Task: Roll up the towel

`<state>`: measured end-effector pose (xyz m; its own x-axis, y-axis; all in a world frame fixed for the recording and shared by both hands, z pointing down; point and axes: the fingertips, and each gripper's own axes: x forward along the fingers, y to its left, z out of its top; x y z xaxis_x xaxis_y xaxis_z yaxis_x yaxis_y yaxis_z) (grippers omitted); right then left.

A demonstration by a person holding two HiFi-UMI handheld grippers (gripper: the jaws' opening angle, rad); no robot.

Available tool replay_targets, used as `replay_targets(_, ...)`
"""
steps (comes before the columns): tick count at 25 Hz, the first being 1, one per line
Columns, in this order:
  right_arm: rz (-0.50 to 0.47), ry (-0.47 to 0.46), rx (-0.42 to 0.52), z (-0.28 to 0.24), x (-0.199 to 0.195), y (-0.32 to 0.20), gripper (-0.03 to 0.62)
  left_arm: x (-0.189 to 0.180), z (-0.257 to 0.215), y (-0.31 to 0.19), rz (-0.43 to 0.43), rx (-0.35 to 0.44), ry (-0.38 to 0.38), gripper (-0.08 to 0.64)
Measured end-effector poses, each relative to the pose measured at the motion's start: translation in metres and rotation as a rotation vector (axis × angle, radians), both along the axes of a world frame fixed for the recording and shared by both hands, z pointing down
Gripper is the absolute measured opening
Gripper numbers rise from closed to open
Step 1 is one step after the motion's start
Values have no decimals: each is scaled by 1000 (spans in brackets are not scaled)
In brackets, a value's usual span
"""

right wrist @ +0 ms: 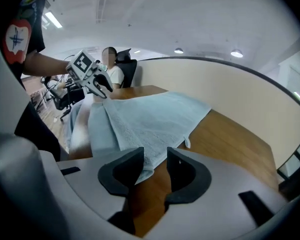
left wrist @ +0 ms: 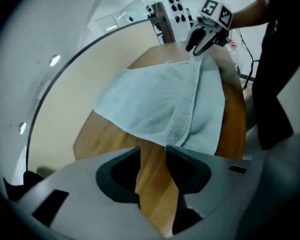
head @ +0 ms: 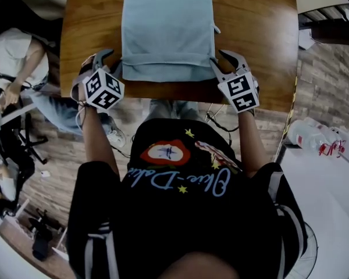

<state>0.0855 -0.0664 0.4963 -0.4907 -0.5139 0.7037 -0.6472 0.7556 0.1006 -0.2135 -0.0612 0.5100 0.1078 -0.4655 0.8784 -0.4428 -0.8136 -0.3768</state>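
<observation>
1. Left claw (head: 113, 60): jaws apart, empty, at the towel's (head: 166, 28) near-left corner.
2. Right claw (head: 216, 57): jaws apart, gripping nothing, beside its near-right corner.
3. Towel lies spread down the worktop's (head: 262, 39) middle, reaching its near edge.

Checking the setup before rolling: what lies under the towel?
The towel lies flat on the wooden table, near edge folded over. Only bare wood shows around it; whatever is beneath is covered, though nothing bulges.
</observation>
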Motion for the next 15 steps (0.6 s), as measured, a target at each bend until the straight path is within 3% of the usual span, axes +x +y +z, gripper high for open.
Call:
replay_targets(4, 9, 3, 94, -25, 5, 2, 114, -14, -23, -4, -87, 94, 108, 155)
replay_targets(7, -74, -17, 112, -37, -5, 22, 114, -6, -41, 10, -45, 158, 171, 155)
replay_targets(10, -240, 3, 81, -30, -23, 54, 114, 13, -31, 45, 127, 130, 91, 154)
replay_targets(12, -344, 66, 58, -16, -30, 73, 114, 26, -14, 68, 238, 92, 17, 122)
replay_targets(13, -384, 108, 51, -9, -31, 79, 114, 31, -6, 76, 275, 76, -10, 85)
replay_targets(15, -438, 198, 50, 4, -30, 84, 125, 38, 7, 85, 323, 56, -52, 81)
